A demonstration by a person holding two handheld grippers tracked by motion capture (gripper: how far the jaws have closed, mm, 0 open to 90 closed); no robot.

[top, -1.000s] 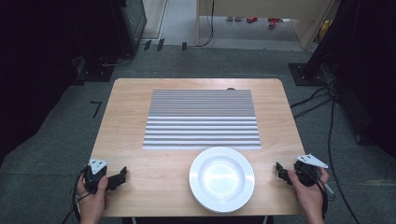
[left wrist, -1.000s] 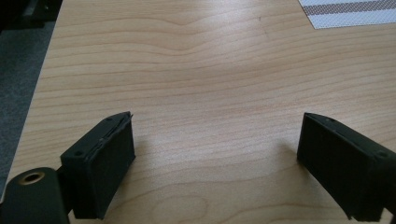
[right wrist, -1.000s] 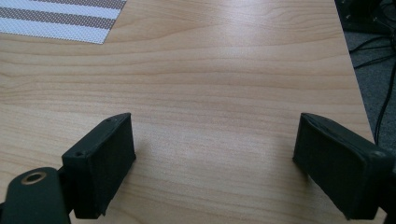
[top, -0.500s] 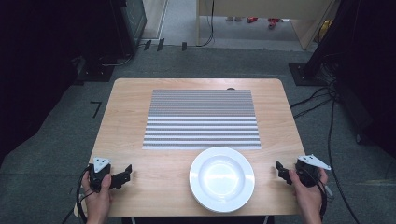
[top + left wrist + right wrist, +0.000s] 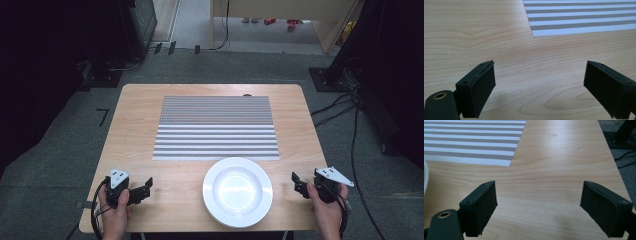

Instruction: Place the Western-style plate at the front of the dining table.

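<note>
Jaws: both pairs stand wide apart with nothing between them; in each gripper view we see bare wood across the whole gap.
Left gripper (image 5: pixel 142 187): held low over the near left corner of the tabletop, pointing toward the middle, well apart from the plate.
Right gripper (image 5: pixel 298 183): held low at the near right edge, pointing inward, near the plate's right rim but not touching it.
Plate (image 5: pixel 237 191): white, round, with a broad rim and shallow well, upright at the near edge of the tabletop between the two grippers. In the right gripper view a sliver of its rim (image 5: pixel 425 178) shows at the left edge.
Placemat (image 5: pixel 216 127): grey and white stripes, lying flat just beyond the plate; the plate's far rim comes right up to its near edge, and we cannot tell whether it overlaps.
Tabletop (image 5: pixel 135 125): light wood, otherwise bare around these things.
Step in hand: we judge this to be the approach, likely toward the plate, the nearest thing to both grippers.
Doing it well: we would bring the nearer right gripper in low and level, one jaw over the rim and one under it, and close gently. A smooth plate may slip or tip, so lift it slowly.
</note>
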